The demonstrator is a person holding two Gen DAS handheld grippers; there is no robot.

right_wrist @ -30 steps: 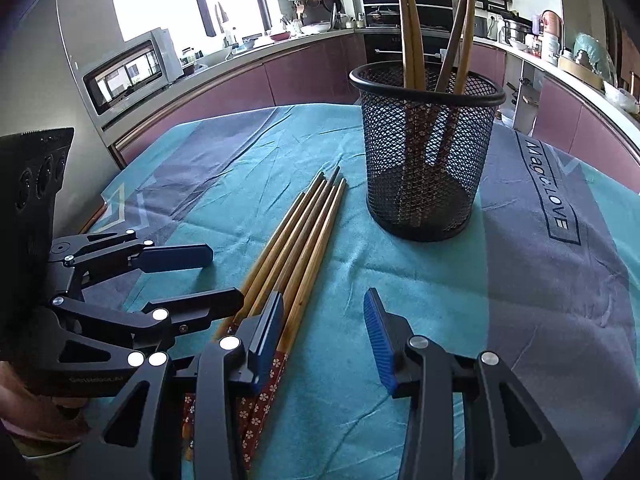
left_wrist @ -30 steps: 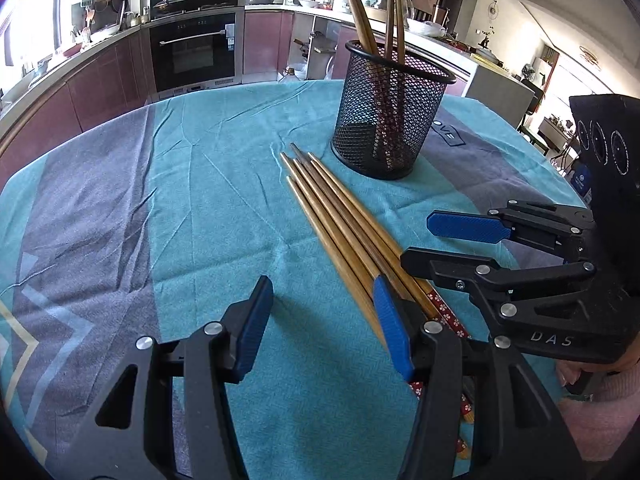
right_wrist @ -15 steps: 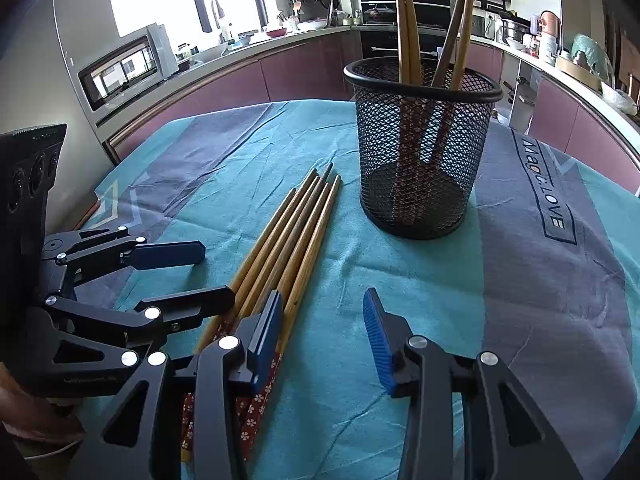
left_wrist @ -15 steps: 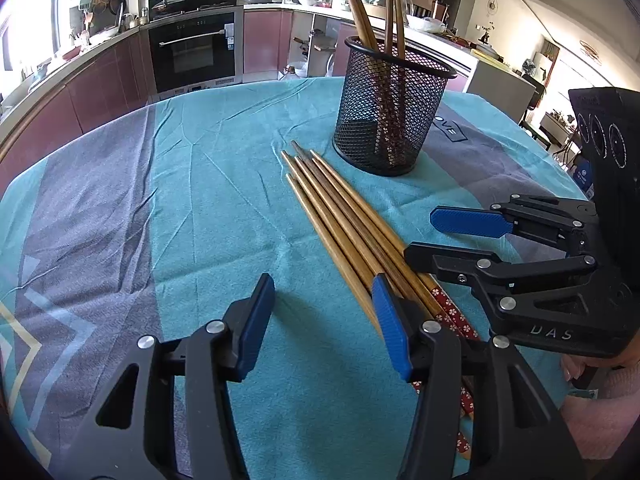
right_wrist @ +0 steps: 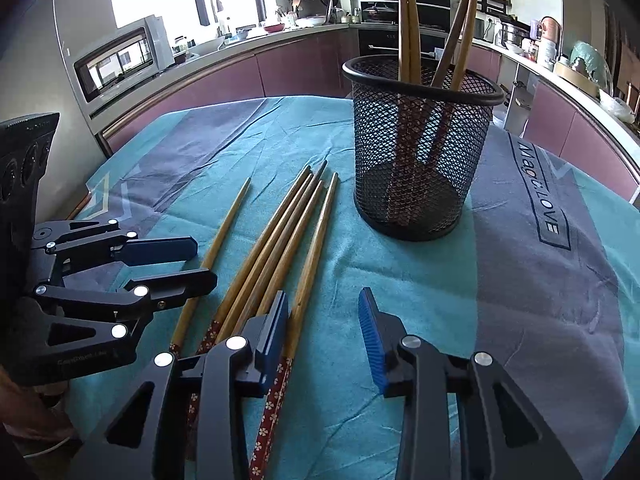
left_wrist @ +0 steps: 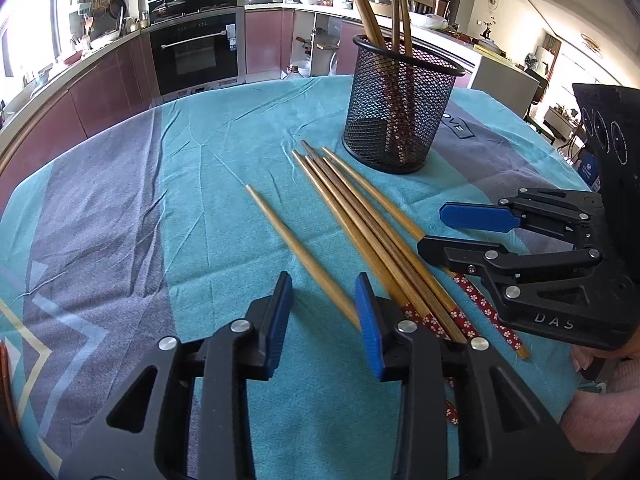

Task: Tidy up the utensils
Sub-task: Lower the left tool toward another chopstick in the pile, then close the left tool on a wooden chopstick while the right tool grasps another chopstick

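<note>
While both grippers hung low over the table, the writing was sparse: "Magic LOVE" [right_wrist: 548,220] was printed on a grey band of the teal cloth [left_wrist: 120,200], to the right of the holder in the right wrist view, and "DAS" [left_wrist: 554,320] was moulded on the right gripper's body; a fainter line on the left gripper's body was too small to read.

From the left, a lone chopstick [left_wrist: 288,232] lay slanted on the cloth, clear of the others. Its thick end ran in between the fingers of the left gripper [left_wrist: 324,308], close against the right-hand pad. Those jaws had just been closing, yet a plain gap showed between the pads and nothing was pinched. Next lay the bundle [left_wrist: 360,216] of chopsticks, side by side, thin tips near the foot of the black mesh holder [left_wrist: 400,112], red flowered ends toward the grippers. The holder stood upright behind them with four chopsticks [right_wrist: 408,20] leaning in it. Furthest right, the right gripper [right_wrist: 322,312] had also just narrowed, but its jaws were apart too; the bundle's rightmost stick passed just inside its left pad, ungripped.

A second before, all the loose chopsticks had lain in one tight bundle; now the leftmost had been drawn aside, and both gaps were narrower, the left markedly so
</note>
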